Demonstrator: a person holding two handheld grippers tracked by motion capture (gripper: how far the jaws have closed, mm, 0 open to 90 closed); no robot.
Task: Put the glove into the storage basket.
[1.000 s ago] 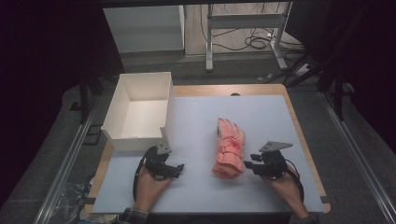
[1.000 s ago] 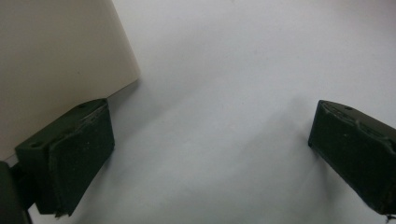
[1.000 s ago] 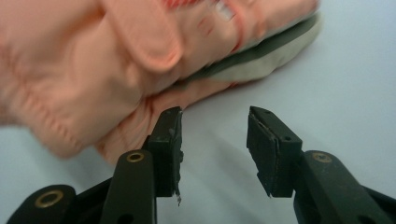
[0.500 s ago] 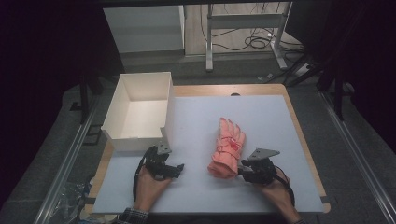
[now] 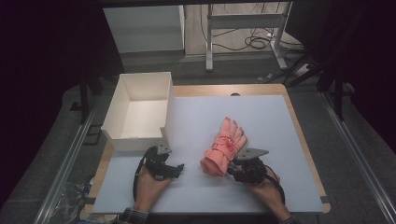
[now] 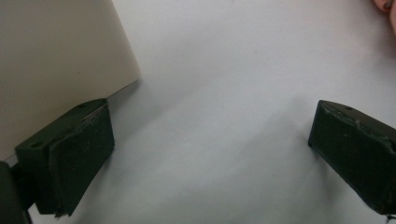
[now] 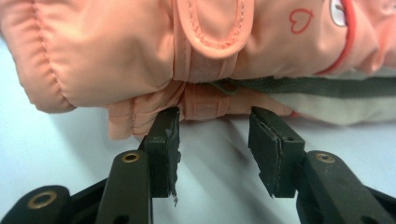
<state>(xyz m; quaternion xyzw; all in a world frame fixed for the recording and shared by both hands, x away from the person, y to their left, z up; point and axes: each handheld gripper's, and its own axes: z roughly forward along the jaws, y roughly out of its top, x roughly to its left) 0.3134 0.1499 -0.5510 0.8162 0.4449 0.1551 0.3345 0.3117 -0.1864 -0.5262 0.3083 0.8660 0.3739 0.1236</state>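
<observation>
Approach to the grasp: the right gripper (image 5: 232,167) stood level with the table (image 5: 280,126), its fingers (image 7: 163,140) apart, having just been opening slightly, with nothing yet between them; the pink glove (image 5: 224,148) lay directly ahead of the fingertips, its cuff edge touching or just short of them in the right gripper view, the strap and heart motif lying beyond; the glove's fingers pointed away from the person, towards the far side of the table; the left gripper (image 5: 173,169) rested on the table, fingers (image 6: 74,154) wide apart over bare surface, the wall of the white box (image 5: 140,88) just beside its left finger; judged step: closing in on the glove before pickup; the next move would call for a short advance so that the cuff's padded edge entered between the fingers, then a closing firm enough to hold soft, compressible fabric.
</observation>
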